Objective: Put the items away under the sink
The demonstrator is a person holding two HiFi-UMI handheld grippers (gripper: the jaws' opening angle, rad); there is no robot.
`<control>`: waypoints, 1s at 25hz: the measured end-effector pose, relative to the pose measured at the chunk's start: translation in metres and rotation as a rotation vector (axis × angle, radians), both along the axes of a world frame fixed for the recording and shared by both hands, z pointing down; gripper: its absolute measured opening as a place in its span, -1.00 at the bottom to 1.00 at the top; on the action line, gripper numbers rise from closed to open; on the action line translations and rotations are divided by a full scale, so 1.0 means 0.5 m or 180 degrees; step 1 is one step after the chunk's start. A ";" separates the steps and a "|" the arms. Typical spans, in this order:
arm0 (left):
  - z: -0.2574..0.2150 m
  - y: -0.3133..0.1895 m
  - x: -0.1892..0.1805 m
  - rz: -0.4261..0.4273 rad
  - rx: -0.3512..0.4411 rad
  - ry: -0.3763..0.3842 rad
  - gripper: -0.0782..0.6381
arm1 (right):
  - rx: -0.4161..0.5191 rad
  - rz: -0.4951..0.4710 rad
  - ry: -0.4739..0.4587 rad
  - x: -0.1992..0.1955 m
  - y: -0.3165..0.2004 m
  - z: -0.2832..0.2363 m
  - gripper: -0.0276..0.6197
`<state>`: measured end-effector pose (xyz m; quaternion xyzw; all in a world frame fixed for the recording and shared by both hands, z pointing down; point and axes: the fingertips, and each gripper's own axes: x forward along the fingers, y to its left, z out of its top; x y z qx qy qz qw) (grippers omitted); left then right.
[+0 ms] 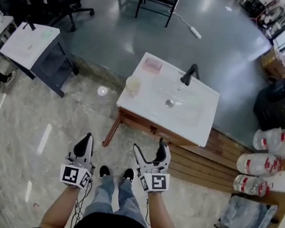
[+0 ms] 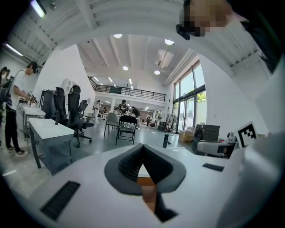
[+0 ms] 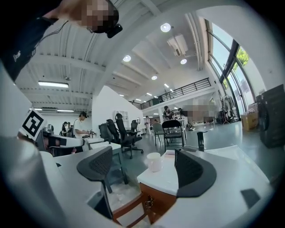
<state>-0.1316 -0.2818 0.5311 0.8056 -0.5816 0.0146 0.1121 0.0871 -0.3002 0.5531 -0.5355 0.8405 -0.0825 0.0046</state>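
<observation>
Open hall, grey polished floor giving way to pale stone tile; office chairs and desks at the far edges. A white sink unit (image 1: 202, 124) on a wooden base (image 1: 143, 127) stands alone in the middle.

Items on top, both at the left end:
- pale cup (image 1: 133, 84), upright at the near-left corner, close to the edge, long axis vertical.
- flat pink piece (image 1: 152, 64), a dish or a sponge, at the far-left corner, well behind the cup.

Black tap (image 1: 189, 74) sits behind the basin, right of both. The wooden front below faces the person. Whether it has a door or is open underneath, I cannot tell from here.

The person stands just short of the unit, with both tools held low and nothing in either.
- right gripper (image 1: 150, 150): jaws spread wide and empty. In its own view the cup (image 3: 154, 161) stands in the gap between the jaws, but well beyond the tips, with the wooden corner (image 3: 156, 200) below it.
- left gripper (image 1: 85, 141): jaws closed tip to tip on nothing. Its own view shows only a sliver of wood under the closed tips.

Judgement: the cup lies ahead of both tools and between their lines, a shade nearer the right. The right gripper is already open and roughly aimed at it, so a forward, rising reach with a sideways grip across the upright wall looks the likely first move. Nothing has yet been stowed.
</observation>
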 end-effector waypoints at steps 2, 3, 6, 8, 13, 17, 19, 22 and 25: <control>0.035 -0.022 0.001 0.0018 -0.0044 -0.0042 -0.76 | -0.0028 0.0029 0.0042 -0.010 -0.033 0.034 0.45; 0.053 -0.034 0.001 0.0018 -0.0060 -0.0049 -0.77 | -0.0042 0.0046 0.0047 -0.014 -0.052 0.052 0.44; 0.101 -0.070 0.000 0.0013 -0.0111 -0.0040 -0.77 | -0.0089 0.0058 0.0070 -0.038 -0.110 0.109 0.38; 0.131 -0.088 -0.001 0.0013 -0.0150 -0.0046 -0.77 | -0.0124 0.0019 0.0103 -0.062 -0.143 0.141 0.36; 0.186 -0.130 -0.013 -0.0050 -0.0164 -0.0141 -0.76 | -0.0255 -0.0008 0.0126 -0.110 -0.217 0.218 0.28; 0.216 -0.159 -0.030 -0.0122 -0.0220 -0.0170 -0.76 | -0.0335 0.0053 0.0186 -0.142 -0.280 0.263 0.22; 0.227 -0.167 -0.030 -0.0113 -0.0239 -0.0170 -0.77 | -0.0409 0.0108 0.0211 -0.147 -0.306 0.288 0.18; 0.246 -0.178 -0.031 -0.0093 -0.0260 -0.0173 -0.77 | -0.0472 0.0168 0.0238 -0.150 -0.339 0.328 0.07; 0.266 -0.192 -0.034 -0.0095 -0.0302 -0.0162 -0.76 | -0.0470 0.0213 0.0286 -0.158 -0.369 0.343 -0.02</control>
